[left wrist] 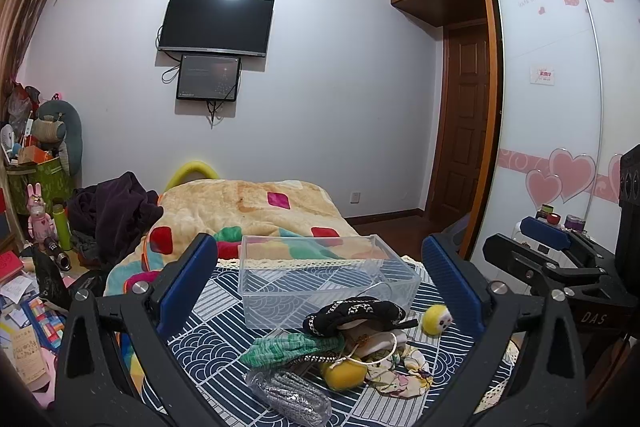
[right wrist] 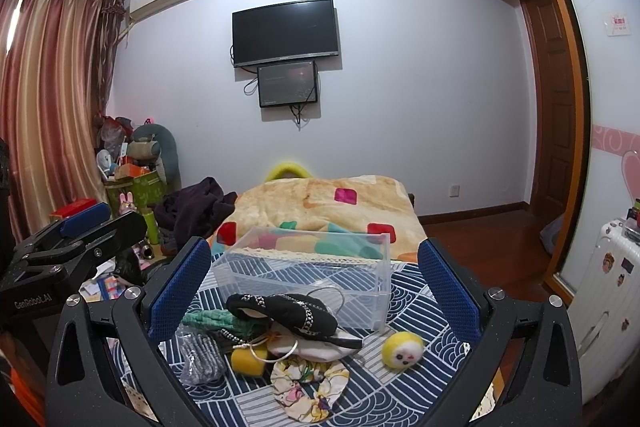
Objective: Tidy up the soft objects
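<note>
- Grippers first: your left gripper [left wrist: 320, 283] and right gripper [right wrist: 316, 287] both hang over the pile with jaws spread wide and nothing between the pads, so nothing is picked yet.
- Soft stuff sits heaped on the patterned blue cloth [right wrist: 408, 391], just in front of the clear plastic bin [right wrist: 316, 267], which looks bare inside. The black chain-trimmed pouch [right wrist: 288, 311] is on top, with the green knit piece [right wrist: 216, 321] under its left end, a yellow sponge [right wrist: 248, 359], a floral scrunchie [right wrist: 308, 387] and a bagged grey item [right wrist: 202, 359] around it. The yellow plush ball [right wrist: 402, 349] lies off to the right, apart from the rest.
- Biggest risk, I'd say: the pile is tangled. There's a thin cord or bangle looped across the middle, so if you grab the pouch you may drag two or three neighbours up with it.
- That plush ball is round and could roll off the cloth edge if you nudge it instead of pinching it square.
- The bin is light and see-through, so a bump from a fingertip could shove it back toward the blanket.
- Room-wise: a bed with a peach blanket [left wrist: 256, 203] behind the bin, wall TV [left wrist: 216, 23], a wardrobe with pink hearts on the right, and clutter on the left.
</note>
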`<state>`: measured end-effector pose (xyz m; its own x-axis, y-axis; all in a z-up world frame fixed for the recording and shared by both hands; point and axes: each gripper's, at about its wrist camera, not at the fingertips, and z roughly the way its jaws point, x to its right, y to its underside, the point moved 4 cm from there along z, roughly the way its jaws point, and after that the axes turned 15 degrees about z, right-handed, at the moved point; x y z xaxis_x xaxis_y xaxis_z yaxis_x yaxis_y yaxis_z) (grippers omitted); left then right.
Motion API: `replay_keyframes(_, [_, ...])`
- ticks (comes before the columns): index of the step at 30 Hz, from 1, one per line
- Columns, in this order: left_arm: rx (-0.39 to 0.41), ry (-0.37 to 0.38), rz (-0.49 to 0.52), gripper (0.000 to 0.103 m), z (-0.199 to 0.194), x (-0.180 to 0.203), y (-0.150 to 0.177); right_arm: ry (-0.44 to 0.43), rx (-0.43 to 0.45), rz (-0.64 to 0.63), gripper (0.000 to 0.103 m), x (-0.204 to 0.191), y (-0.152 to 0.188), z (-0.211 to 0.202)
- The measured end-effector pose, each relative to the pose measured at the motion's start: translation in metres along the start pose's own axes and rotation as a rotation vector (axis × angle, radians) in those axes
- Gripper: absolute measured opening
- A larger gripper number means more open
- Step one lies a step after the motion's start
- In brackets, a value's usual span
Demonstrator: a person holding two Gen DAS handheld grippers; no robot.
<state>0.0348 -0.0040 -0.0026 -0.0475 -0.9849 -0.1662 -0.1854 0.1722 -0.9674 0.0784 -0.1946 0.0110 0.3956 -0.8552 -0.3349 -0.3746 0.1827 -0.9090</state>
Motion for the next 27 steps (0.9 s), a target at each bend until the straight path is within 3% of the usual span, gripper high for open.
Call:
replay_keyframes(21, [0.001, 0.002, -0.004, 0.103, -0.0035, 0.0033, -0.0066, -0.004, 0.011, -0.004, 0.103, -0.0031, -0.0006, -0.0003])
replay_keyframes(27, [-0.036, 0.007, -0.021, 0.103, 0.0062, 0.0055, -0.0035, 0.009, 0.008, -0.006, 0.103, 0.0027, 0.0017, 0.0039])
